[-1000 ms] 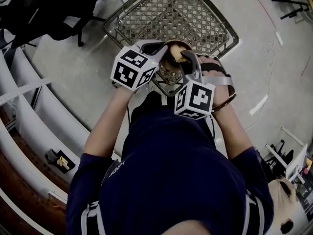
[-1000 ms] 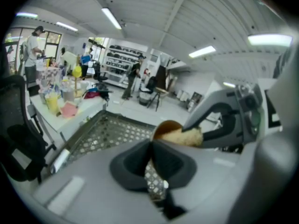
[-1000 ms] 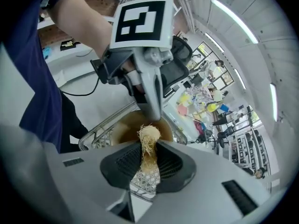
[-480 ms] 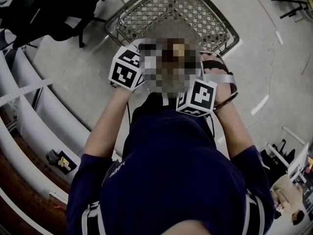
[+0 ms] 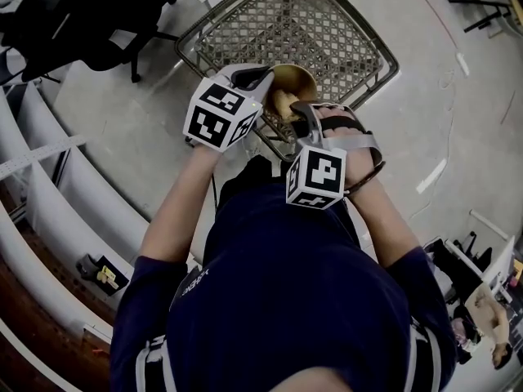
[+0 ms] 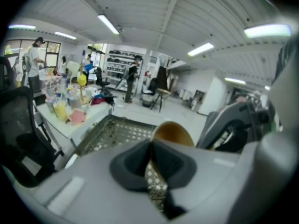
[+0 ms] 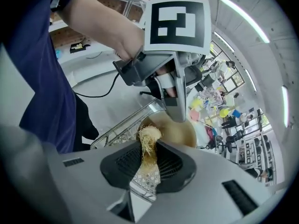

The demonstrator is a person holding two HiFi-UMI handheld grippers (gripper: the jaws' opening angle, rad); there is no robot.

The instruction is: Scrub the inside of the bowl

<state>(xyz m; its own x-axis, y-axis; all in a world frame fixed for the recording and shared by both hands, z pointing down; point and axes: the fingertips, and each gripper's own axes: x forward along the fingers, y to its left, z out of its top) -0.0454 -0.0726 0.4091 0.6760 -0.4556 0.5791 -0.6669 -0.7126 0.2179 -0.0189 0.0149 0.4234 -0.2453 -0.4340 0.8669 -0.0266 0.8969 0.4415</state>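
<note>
My left claw is pinched shut on the thin rim of the brown bowl. The bowl's wall runs up out of the pads and its round body stands just beyond the claw tips. I take it by the edge so that the hollow stays free and faces my other claw. My right claw is clamped on a fibre scrubber, a pale, straw-like tuft. The tuft pokes out past the claw tips, so it is the fibres and not the hard pads that meet the bowl. Just ahead of this claw the tuft sits at the near lip of the bowl, over its inside. It looks pressed to the near wall, though I cannot be sure it touches. The two claws come at the bowl from opposite sides, the left bracing while the right rubs, which I judge is the scrubbing step in hand. Both work in the air above a wire mesh basket, which lies below and beyond the claws. Rubbing too hard could twist the rim out of my left claw.
</note>
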